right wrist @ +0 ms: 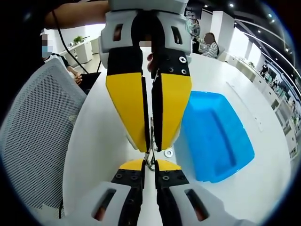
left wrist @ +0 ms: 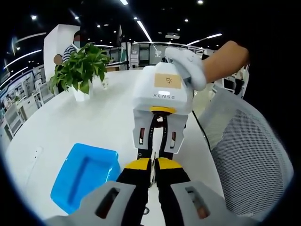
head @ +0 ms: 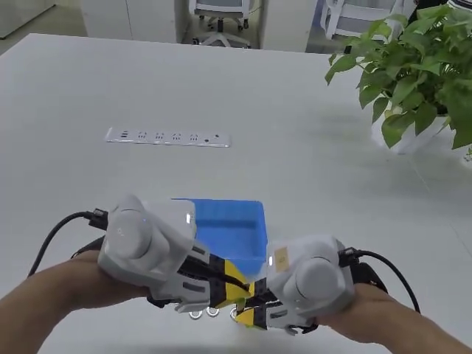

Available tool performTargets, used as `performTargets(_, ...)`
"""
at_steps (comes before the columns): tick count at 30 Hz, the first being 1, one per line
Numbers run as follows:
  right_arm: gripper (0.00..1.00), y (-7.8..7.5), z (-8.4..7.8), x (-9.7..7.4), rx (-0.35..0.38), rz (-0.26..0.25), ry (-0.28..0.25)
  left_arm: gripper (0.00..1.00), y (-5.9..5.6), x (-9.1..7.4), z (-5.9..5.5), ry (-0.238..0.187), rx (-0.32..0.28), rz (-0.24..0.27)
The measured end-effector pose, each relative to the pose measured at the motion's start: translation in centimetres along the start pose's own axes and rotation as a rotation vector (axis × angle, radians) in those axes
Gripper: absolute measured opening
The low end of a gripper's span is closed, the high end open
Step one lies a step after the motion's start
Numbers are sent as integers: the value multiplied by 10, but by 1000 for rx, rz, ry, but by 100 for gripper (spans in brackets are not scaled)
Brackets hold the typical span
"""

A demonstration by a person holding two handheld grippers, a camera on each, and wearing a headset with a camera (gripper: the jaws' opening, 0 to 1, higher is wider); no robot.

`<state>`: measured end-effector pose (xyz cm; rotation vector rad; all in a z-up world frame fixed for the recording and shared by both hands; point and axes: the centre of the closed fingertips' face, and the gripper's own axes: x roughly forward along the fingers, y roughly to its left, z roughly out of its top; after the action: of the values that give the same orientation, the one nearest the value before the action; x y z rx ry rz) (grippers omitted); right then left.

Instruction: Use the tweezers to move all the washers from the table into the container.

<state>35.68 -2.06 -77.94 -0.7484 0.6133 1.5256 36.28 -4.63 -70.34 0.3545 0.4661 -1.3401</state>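
Washers [head: 212, 313] lie in a small row on the white table [head: 295, 110], right under my two grippers. They are on the near side of the blue container [head: 234, 225], just outside its wall. Inside the container I see its plain blue floor.

My left gripper [left wrist: 153, 165] and my right gripper [right wrist: 150, 165] point at each other, tip to tip. The left jaws are squeezed together on the tweezers [right wrist: 150, 157], a thin bit of metal that pokes out of the tips. The right jaws sit very close on each side of that metal, but I cannot tell if they pinch it. In the head view both grippers hang over the washers and hide part of them.

Far back on the table lies a long power strip [head: 168, 137]. A green plant [head: 413, 74] stands near the far right edge. A grey mesh chair [right wrist: 42, 136] is beside the table.
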Motion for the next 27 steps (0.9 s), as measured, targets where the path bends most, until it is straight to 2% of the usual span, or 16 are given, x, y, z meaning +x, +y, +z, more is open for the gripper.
performTargets(3,9,1,2,-2,-8,1,6,13,1,-5,7,-28,1,12)
performTargets(7,9,0,5,-5,-15,-7,5,20,2,-9,9,-28,-1,19)
performTargets(10,9,-1,8,-9,-19,-13,6,29,1,-13,7,-12,-17,24)
performTargets(16,9,-3,17,-17,-22,-22,0,34,-1,-24,6,-18,-47,38)
performTargets(22,9,-5,25,-24,-28,-26,-5,43,2,-39,0,-32,-78,95)
performTargets(25,9,-7,29,-27,-25,-28,-10,47,2,-46,-4,-35,-114,114)
performTargets(27,9,-10,31,-30,-33,-32,-7,48,1,-50,-5,-40,-112,128)
